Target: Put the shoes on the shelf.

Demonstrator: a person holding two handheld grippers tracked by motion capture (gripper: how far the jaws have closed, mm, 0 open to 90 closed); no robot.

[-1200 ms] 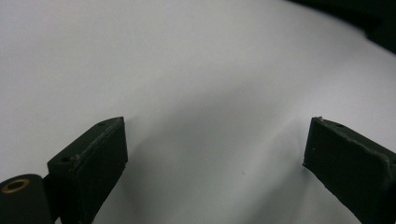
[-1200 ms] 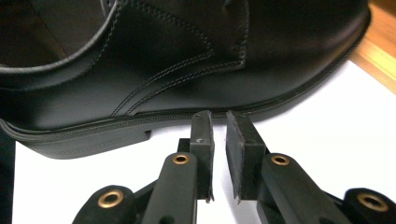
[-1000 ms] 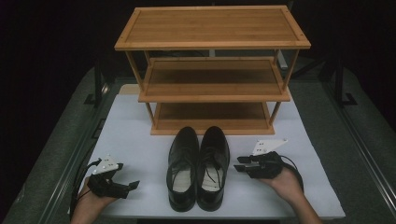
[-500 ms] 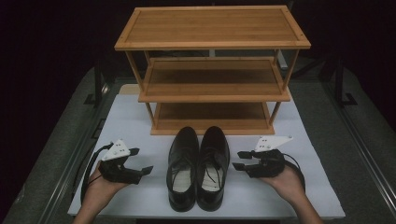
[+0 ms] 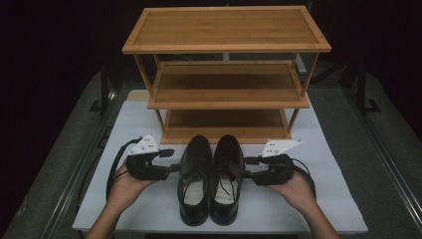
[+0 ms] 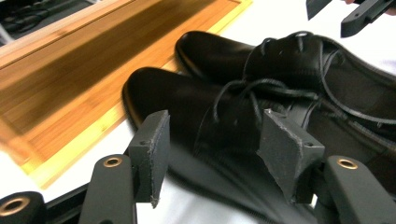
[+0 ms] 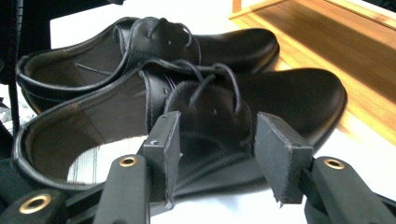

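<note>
Left gripper (image 5: 171,158): jaws part open, just narrowing, nothing pressed between the pads (image 6: 150,154); aimed sideways at the outer flank of the left shoe (image 5: 195,179), tips just beside it. Right gripper (image 5: 249,167): jaws part open, just widening a little, empty; tips at the outer flank of the right shoe (image 5: 226,177). Pair between the two grippers, touching side by side, long axes running away from the hands, toes toward the rack (image 5: 226,74) just beyond, soles flat on the white mat (image 5: 318,149). Each shoe nearer its own-side hand. Seen from above: both approaches square to the shoes. Seen along the jaws: laces, open collars, gap between pads and leather, hard to judge from above.
</note>
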